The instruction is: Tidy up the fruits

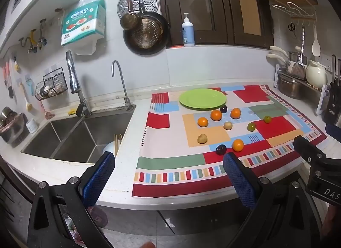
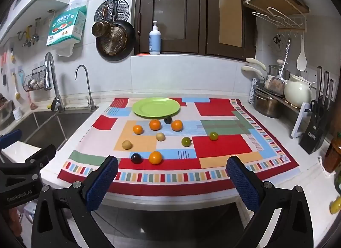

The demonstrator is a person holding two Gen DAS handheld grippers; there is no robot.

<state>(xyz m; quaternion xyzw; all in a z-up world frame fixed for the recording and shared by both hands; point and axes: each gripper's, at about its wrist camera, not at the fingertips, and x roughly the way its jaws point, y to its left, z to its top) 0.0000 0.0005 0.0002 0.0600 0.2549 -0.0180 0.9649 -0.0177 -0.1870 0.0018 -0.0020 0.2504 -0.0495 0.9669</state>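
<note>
1. The left gripper sits at the bottom of the left wrist view with its blue-padded fingers spread as wide as they go and nothing between them; they hang in front of the near edge of the surface.
2. The right gripper fills the bottom of the right wrist view in the same way, its fingers fully apart and gripping nothing.
3. A patchwork cloth of red, blue, green and orange blocks covers the surface in the centre of both views.
4. A green plate lies flat at the far middle of the cloth, with nothing on it.
5. The fruits are scattered on the cloth below the plate in the frame, none touching another.
6. Three oranges lie in a loose row just under the plate, with a dark plum between two of them, close to the plate's rim.
7. Two pale brown fruits lie lower, at centre and centre left.
8. Two green fruits lie to the right of centre, the farther right one on a red patch.
9. Nearest the grippers, a second plum lies just beside a fourth orange.
10. A double sink with two taps takes up the left of the left wrist view.
</note>
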